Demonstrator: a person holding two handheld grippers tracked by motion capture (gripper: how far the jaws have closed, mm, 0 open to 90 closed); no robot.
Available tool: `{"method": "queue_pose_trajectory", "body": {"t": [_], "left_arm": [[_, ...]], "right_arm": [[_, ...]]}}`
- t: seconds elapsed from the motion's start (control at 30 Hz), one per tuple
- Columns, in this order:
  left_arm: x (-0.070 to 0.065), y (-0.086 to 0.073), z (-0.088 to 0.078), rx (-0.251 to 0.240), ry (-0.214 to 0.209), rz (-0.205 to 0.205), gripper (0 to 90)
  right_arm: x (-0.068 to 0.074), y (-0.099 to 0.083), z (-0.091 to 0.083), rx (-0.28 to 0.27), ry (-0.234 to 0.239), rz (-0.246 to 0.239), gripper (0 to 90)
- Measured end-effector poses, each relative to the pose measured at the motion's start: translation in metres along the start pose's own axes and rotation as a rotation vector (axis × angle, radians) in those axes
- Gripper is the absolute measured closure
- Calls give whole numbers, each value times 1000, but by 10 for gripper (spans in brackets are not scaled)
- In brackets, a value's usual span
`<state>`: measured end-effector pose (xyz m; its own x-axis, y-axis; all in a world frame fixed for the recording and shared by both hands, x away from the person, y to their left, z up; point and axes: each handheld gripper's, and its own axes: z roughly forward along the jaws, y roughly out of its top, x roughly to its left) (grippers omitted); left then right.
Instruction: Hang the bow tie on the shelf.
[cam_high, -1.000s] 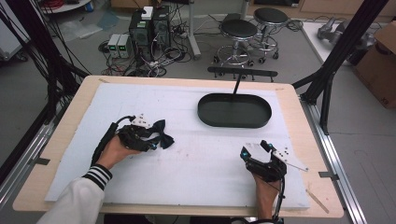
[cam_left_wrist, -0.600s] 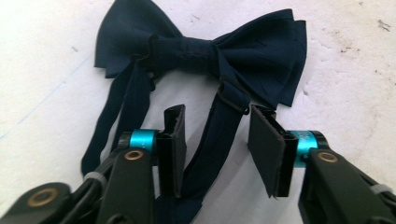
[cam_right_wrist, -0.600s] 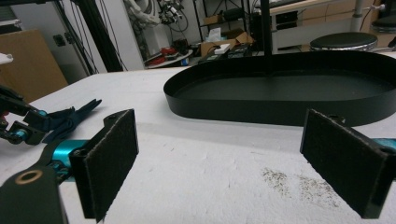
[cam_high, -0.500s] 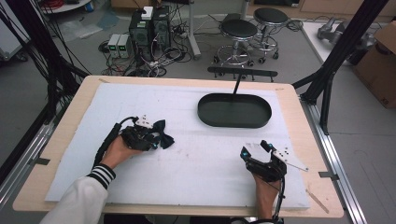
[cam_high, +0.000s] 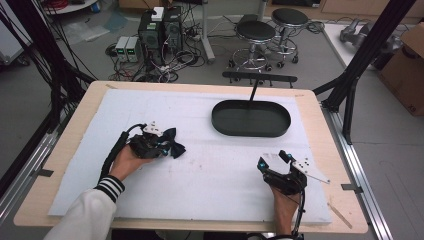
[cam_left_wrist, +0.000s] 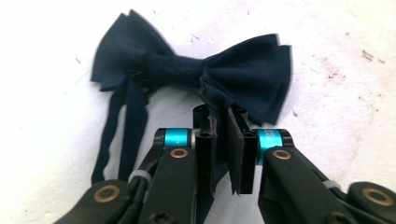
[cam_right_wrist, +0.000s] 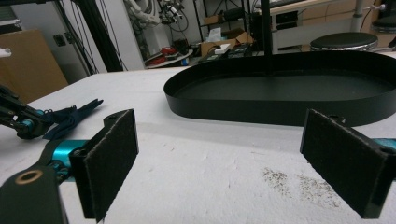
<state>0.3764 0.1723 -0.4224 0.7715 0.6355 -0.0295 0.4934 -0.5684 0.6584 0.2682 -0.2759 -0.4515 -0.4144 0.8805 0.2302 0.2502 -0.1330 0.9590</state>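
Left gripper view shows the dark blue bow tie (cam_left_wrist: 196, 74) lying flat on the white sheet (cam_left_wrist: 336, 140) that covers the desk. The left gripper (cam_left_wrist: 223, 140) has just been closing its jaws, and now they pinch a fold of the cloth at the lower edge of the tie's right wing. How much fabric sits between the pads is hard to see, because the jaws themselves cover that part. The thin strap of the tie runs down at the left and is cut off behind the gripper body.

In the high view the tie (cam_high: 175, 147) is on the left part of the sheet, partly hidden under the left gripper (cam_high: 162, 146) and the hand that holds it. The right gripper (cam_high: 272, 161) rests near the front right of the desk (cam_high: 90, 107), well apart from the tie, and its jaws stand wide open with nothing between them. The black oval tray (cam_high: 250, 119) sits toward the far right side. A dark bar crosses over the tray's far rim, and I cannot tell what it belongs to.
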Motion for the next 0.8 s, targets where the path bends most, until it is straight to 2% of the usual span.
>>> {"method": "queue_pose_trajectory", "body": {"t": [0.43,0.57,0.8], "left_arm": [[-1,1,-5,-26,10,13,854],[-1,2,-9,-60,20,21,857],[-2,6,-20,-157,52,27,860]], "right_arm": [[0,0,0,-3,2,-3,104],[0,0,0,-4,2,-3,104],[-1,0,0,-2,3,-4,104]]}}
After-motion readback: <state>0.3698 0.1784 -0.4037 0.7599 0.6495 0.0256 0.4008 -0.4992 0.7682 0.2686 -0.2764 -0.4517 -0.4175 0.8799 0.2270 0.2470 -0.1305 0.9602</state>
